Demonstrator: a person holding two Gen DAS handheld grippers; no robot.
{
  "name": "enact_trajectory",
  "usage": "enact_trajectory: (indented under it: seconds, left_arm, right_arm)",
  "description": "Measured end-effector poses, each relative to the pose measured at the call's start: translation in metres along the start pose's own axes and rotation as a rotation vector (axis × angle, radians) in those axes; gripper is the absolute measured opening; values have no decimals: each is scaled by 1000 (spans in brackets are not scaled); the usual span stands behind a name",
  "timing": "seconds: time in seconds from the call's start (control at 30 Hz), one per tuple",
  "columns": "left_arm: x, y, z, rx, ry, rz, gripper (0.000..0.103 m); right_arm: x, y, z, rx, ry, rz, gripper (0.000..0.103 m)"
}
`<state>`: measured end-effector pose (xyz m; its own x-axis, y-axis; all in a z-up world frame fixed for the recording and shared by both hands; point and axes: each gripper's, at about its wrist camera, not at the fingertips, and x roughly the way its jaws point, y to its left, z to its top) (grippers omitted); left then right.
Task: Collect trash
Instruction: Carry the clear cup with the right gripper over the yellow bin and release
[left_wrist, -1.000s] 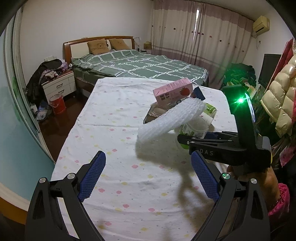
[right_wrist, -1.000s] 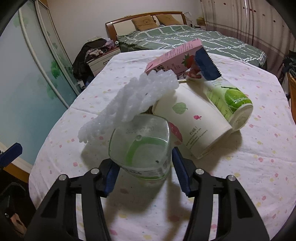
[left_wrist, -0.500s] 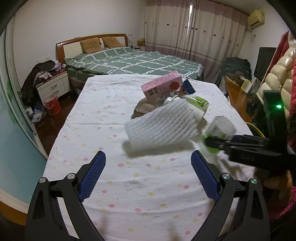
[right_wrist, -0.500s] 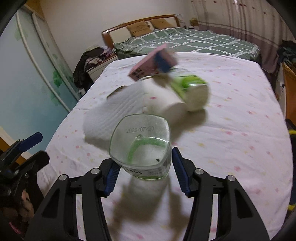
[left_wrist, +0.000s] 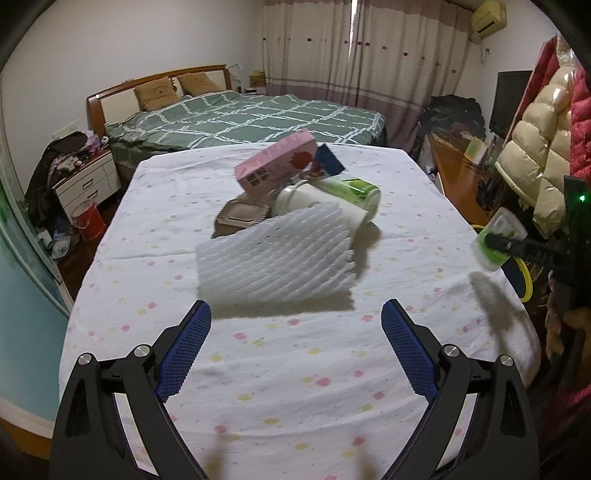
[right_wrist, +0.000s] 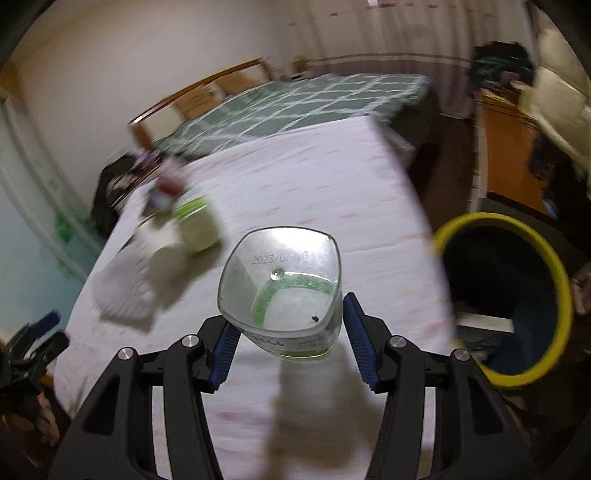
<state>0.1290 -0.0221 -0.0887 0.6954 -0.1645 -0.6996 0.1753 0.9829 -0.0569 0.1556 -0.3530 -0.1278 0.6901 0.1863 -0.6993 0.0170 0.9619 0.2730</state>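
While the right gripper (right_wrist: 288, 332) pinches the clear plastic cup (right_wrist: 280, 291) above the table's (left_wrist: 295, 369) edge near the yellow-rimmed bin (right_wrist: 509, 295); the left gripper (left_wrist: 295, 350) hangs spread, holding nothing, before the foam net (left_wrist: 275, 262).

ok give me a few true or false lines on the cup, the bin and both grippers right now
1. The right gripper is shut on the clear cup. True.
2. The cup is already inside the yellow-rimmed bin. False: it is held in the air near the table's edge, with the bin off to its right.
3. The left gripper is open and holds nothing. True.
4. The foam net is clamped in the left gripper. False: it lies on the table ahead of the open fingers.
5. The pink carton sits on top of the trash pile. True.
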Motion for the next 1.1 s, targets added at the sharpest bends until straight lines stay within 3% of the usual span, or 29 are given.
enact_trajectory:
  seconds: [0.2,0.4,0.73,0.83,1.1]
  left_arm:
    - [14,-17,7,25,18,-15,92]
    - [29,-35,14,51,42,-24,92]
    - [45,-51,22,79,68,-28,92]
    - [49,-53,23,83,74,-30,92]
    - [52,-51,28,87,66,-34,92]
  right_arm:
    - [-10,-80,9,125,-39,-148,52]
    - [14,-141,7,201,16,-250,52]
    - [50,-171,-4,239,108,-302,53]
    - [47,-173,-4,238,92,-310,61]
    - [37,-164,-1,222,67,-304,61]
